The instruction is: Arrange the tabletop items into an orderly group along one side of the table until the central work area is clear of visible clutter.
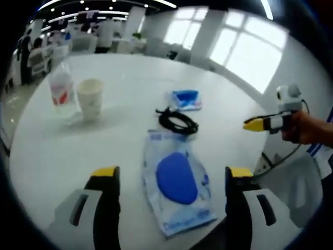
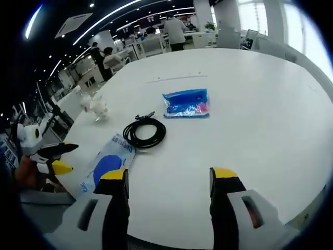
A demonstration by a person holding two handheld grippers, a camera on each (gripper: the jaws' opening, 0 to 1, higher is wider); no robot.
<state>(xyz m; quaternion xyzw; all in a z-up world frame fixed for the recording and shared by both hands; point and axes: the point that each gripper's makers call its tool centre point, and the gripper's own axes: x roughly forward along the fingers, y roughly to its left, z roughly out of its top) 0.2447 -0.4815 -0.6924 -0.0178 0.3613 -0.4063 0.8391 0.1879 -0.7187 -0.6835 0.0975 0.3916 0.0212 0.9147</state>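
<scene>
A clear pouch with a blue oval inside lies flat on the white table, between the open jaws of my left gripper. Beyond it are a coiled black cable and a small blue packet. A paper cup and a clear bottle stand at the far left. My right gripper is open over bare table, short of the cable, the blue packet and the pouch. It also shows as the right gripper in a hand beyond the table's right edge.
The left gripper enters the right gripper view from the left, at the table edge. The cup and bottle stand far off on the left there. Other tables, chairs and people fill the room behind.
</scene>
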